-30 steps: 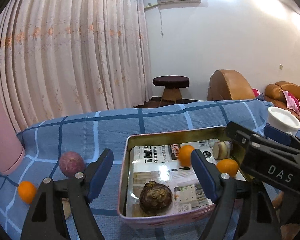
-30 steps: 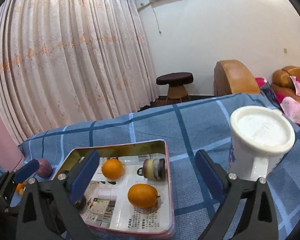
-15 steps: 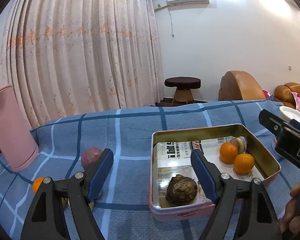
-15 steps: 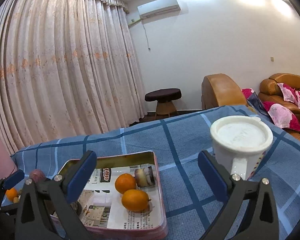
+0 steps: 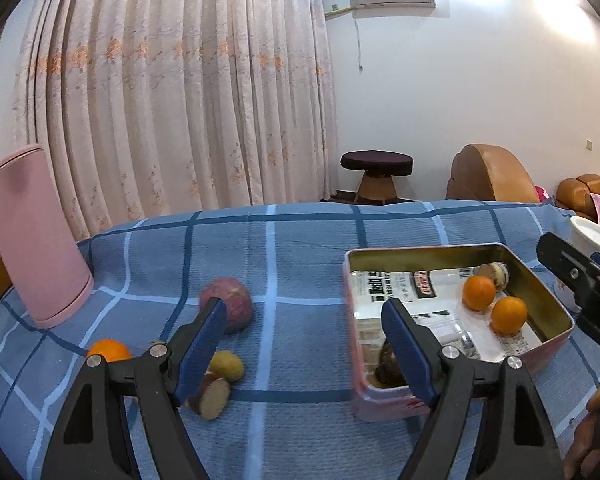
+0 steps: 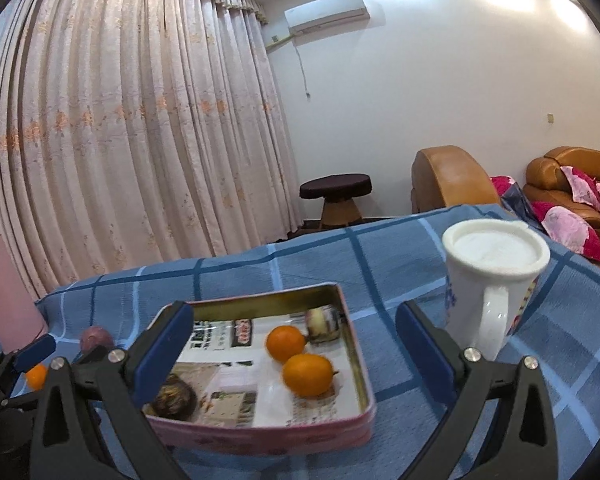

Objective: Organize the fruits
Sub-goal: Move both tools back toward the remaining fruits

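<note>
A pink tin tray (image 5: pixel 548 284) (image 6: pixel 354 344) lined with newspaper stands on the blue checked cloth. It holds two oranges (image 5: pixel 508 315) (image 6: pixel 307 374), a dark brown fruit (image 6: pixel 174 396) and a small sliced piece (image 6: pixel 322 324). Left of the tray lie a purple fruit (image 5: pixel 236 304), an orange (image 5: pixel 107 350), a small yellow fruit (image 5: pixel 229 365) and a cut piece (image 5: pixel 214 394). My left gripper (image 5: pixel 300 344) is open and empty, between the loose fruits and the tray. My right gripper (image 6: pixel 296 350) is open and empty, above the tray's near side.
A white mug (image 6: pixel 494 276) stands right of the tray. A pink cylinder (image 5: pixel 32 240) stands at the far left. Curtains, a stool (image 5: pixel 377 172) and brown sofas lie beyond the table's far edge.
My left gripper has swung left, away from the tray, and the loose fruits have come into view. My right gripper has lifted and shifted slightly right. Both stay open.
</note>
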`<action>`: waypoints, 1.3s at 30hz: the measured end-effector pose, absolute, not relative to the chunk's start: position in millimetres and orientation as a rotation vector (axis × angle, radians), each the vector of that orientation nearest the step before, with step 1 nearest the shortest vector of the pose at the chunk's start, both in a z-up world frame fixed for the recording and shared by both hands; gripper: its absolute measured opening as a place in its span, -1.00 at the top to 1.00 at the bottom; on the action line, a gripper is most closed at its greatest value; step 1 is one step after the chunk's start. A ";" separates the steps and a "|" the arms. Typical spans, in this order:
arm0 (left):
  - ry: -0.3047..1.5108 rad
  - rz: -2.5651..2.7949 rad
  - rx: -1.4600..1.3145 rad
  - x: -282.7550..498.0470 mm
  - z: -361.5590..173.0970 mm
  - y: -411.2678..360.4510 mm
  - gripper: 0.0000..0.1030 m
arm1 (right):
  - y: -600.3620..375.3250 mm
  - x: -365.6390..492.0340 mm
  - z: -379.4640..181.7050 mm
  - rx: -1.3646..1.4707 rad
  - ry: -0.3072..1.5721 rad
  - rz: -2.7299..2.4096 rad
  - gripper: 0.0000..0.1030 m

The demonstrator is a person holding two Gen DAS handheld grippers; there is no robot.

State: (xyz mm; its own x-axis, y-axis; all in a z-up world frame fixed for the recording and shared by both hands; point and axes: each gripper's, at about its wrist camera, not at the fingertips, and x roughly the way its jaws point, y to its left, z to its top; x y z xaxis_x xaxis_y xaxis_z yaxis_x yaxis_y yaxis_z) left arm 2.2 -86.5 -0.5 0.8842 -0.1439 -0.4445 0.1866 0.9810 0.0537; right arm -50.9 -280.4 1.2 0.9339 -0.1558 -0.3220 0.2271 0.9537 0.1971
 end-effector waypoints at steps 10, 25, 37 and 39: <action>0.471 -0.144 0.064 6.0 -1.9 -56.5 -0.57 | -249.5 -52.1 -0.9 0.240 0.335 -0.150 -1.00; 0.480 -0.094 0.053 10.6 -3.9 -6.6 -0.57 | -196.7 -46.8 -0.3 0.199 0.352 -0.089 -1.00; 0.535 -0.045 0.046 21.4 -9.6 44.5 -0.57 | -148.4 -38.8 -0.4 0.096 0.389 -0.031 -0.81; 0.551 -0.024 0.035 25.0 -11.3 57.1 -0.57 | -140.7 -35.1 -1.7 0.079 0.407 -0.009 -0.74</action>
